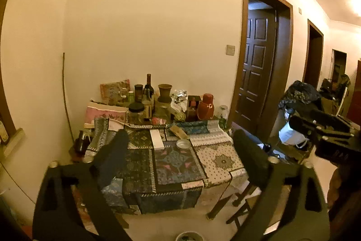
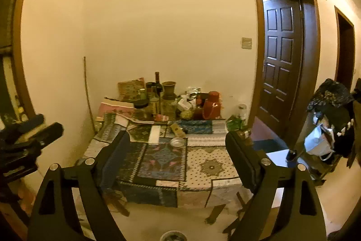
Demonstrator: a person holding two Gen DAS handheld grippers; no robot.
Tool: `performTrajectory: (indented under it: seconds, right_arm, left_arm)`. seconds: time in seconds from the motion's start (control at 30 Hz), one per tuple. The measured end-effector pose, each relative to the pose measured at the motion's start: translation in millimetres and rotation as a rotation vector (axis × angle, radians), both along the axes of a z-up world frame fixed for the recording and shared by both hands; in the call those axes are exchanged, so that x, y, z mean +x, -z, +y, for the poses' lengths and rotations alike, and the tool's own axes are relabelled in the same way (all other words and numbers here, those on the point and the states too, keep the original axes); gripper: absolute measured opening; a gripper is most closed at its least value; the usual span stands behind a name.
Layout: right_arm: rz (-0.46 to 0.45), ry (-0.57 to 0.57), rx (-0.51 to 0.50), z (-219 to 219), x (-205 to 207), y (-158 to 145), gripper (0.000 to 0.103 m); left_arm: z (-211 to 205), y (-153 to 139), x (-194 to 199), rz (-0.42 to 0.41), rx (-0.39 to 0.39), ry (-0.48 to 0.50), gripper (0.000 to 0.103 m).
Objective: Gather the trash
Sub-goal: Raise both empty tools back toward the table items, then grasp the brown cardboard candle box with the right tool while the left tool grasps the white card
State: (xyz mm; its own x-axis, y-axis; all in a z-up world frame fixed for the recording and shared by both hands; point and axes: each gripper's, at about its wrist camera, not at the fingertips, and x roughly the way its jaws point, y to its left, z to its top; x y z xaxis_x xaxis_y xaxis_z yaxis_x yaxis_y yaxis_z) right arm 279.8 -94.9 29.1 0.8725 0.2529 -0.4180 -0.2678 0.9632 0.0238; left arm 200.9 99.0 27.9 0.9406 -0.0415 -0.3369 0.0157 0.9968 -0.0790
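Trash candidates sit on the patchwork-cloth table (image 2: 212, 173), ahead of and below both grippers: a long white box (image 2: 154, 134) w/ its long axis running away toward the wall, and just to its right a small round ashtray-type dish (image 2: 177, 141), contents too small to tell. Both look about equally reachable, dish maybe a bit nearer the right gripper (image 2: 177, 150). It and the left gripper (image 1: 180, 148) have jaws spread wide w/ nothing between them; further back, jars, bottles and a red thermos (image 2: 212, 105) crowd the wall.
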Motion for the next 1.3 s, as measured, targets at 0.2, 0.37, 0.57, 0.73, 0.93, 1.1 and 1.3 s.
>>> performTrajectory:
  seconds: [0.2, 0.37, 0.57, 0.73, 0.93, 1.1, 1.3]
  right_arm:
    - [-0.007, 0.041, -0.019, -3.1, 34.6, 8.8, 0.099]
    - [0.005, -0.002, -0.015, -11.9, 79.4, 16.7, 0.099]
    - [0.06, -0.068, -0.012, -21.4, 140.7, 21.8, 0.099]
    - [0.094, -0.132, -0.024, -25.5, 194.5, 25.5, 0.099]
    - [0.135, -0.199, -0.074, -18.1, 243.4, 42.0, 0.099]
    - [0.197, -0.238, -0.101, 0.3, 277.2, 62.1, 0.099]
    - [0.268, -0.227, -0.117, 32.0, 311.5, 88.1, 0.099]
  left_arm:
    - [0.8, 10.6, 42.7, 0.041, -0.037, -0.016, 0.098]
    - [-1.6, 18.9, 91.8, 0.056, -0.037, -0.069, 0.098]
    - [-12.0, 19.1, 160.3, 0.084, -0.047, -0.12, 0.098]
    - [-19.9, 20.2, 204.1, 0.084, -0.046, -0.186, 0.098]
    - [-13.9, 35.0, 248.2, 0.131, -0.066, -0.269, 0.098]
    - [6.6, 52.3, 279.2, 0.19, -0.053, -0.305, 0.098]
    - [44.8, 75.2, 317.9, 0.25, -0.059, -0.287, 0.098]
